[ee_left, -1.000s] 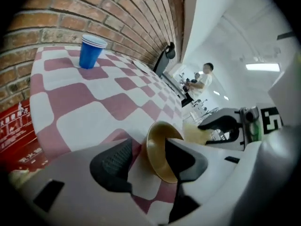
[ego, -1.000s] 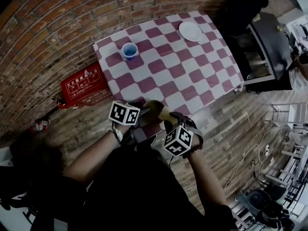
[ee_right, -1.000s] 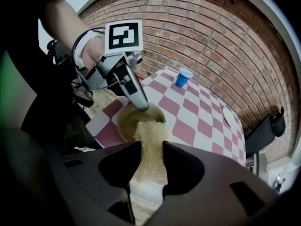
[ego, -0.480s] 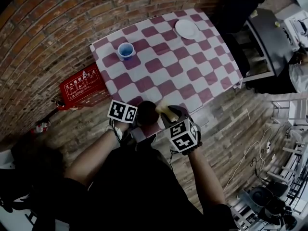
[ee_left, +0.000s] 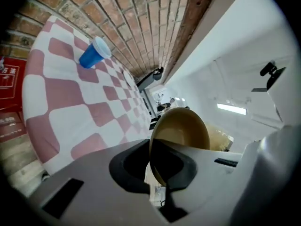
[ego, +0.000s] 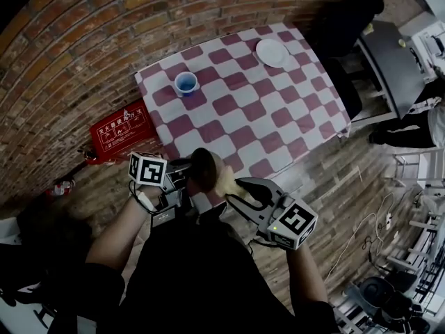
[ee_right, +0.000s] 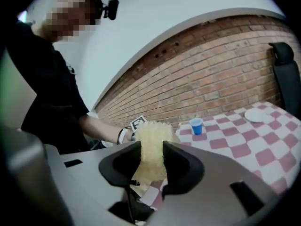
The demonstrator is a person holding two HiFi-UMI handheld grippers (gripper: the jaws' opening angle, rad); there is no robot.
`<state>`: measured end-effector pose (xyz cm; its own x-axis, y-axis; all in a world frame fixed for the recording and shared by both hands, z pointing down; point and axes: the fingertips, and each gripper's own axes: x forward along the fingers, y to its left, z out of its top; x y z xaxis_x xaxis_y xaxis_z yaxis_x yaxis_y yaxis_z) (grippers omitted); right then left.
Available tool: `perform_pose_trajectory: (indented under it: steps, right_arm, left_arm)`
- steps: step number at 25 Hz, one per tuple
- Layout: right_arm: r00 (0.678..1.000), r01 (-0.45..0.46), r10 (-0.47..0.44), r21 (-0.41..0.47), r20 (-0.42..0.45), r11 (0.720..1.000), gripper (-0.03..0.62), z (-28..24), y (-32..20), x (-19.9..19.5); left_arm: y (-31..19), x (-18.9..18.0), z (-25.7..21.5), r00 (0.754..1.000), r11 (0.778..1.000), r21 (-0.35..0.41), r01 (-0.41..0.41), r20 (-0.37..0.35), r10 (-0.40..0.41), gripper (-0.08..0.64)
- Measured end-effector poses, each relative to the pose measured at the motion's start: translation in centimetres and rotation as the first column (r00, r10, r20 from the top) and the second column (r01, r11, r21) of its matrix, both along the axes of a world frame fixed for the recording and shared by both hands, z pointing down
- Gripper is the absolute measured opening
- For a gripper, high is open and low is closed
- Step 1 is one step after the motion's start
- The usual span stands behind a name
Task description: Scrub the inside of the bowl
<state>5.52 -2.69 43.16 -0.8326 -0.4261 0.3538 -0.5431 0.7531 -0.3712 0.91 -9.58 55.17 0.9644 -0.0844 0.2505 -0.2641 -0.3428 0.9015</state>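
A brown bowl (ego: 201, 167) hangs on its side in the air over the near edge of the table, and my left gripper (ego: 186, 167) is shut on its rim. In the left gripper view the bowl (ee_left: 181, 130) stands edge-on between the jaws of my left gripper (ee_left: 153, 161). My right gripper (ego: 233, 190) is shut on a pale yellow scrubbing sponge (ego: 226, 180), which lies right beside the bowl; whether they touch I cannot tell. The sponge (ee_right: 151, 147) sticks up between the jaws of my right gripper (ee_right: 151, 163).
A table with a red-and-white checked cloth (ego: 264, 110) carries a blue cup (ego: 185, 83) and a white plate (ego: 271, 51) at its far side. A red box (ego: 118, 131) leans on the brick wall at the left. A black chair (ego: 348, 12) and a person (ego: 417, 124) are at the right.
The two grippers have drawn apart: the left one has gone left with the bowl, the right one right and down with the sponge. The bowl now lies more on its side.
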Motion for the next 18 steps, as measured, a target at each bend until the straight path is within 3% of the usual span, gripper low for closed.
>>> perform_pose_trajectory:
  steps: [3,5,8,10,13,15,16,18]
  right_arm:
    - [1.000,0.024,-0.024,0.105,0.000,0.994,0.155,-3.3,-0.8,-0.6]
    - [0.999,0.038,-0.040,0.086,0.024,0.996,0.154,-4.5,-1.1,0.0]
    - [0.988,0.100,-0.097,-0.012,0.123,0.995,0.154,-5.9,-1.5,0.3]
    - [0.966,0.190,-0.170,-0.091,0.193,0.977,0.153,-6.2,-1.4,0.1]
    - [0.921,0.352,-0.300,-0.200,0.247,0.914,0.154,-5.3,-0.4,-0.6]
    - [0.903,0.407,-0.342,-0.262,0.261,0.875,0.153,-4.1,-0.2,-0.9]
    - [0.899,0.417,-0.344,-0.286,0.272,0.863,0.153,-3.6,-0.3,-1.0]
    - [0.895,0.417,-0.326,-0.314,0.304,0.853,0.154,-3.2,-0.7,-1.1]
  left_arm:
    - [1.1,0.5,-2.9,0.992,0.989,0.095,-0.117,-0.038,0.121,0.025]
    - [2.1,1.0,-4.9,0.972,0.956,0.196,-0.219,-0.037,0.230,0.025]
    - [3.7,1.8,-8.3,0.923,0.874,0.342,-0.346,-0.042,0.382,0.025]
    - [4.8,2.1,-10.4,0.885,0.808,0.423,-0.410,-0.030,0.465,0.025]
    - [6.5,2.4,-11.3,0.817,0.678,0.513,-0.526,0.083,0.571,0.025]
    - [7.7,2.6,-11.1,0.769,0.598,0.538,-0.594,0.162,0.618,0.025]
    - [8.1,2.8,-11.0,0.752,0.574,0.542,-0.614,0.180,0.634,0.025]
    - [8.7,3.0,-11.1,0.739,0.565,0.543,-0.621,0.168,0.652,0.025]
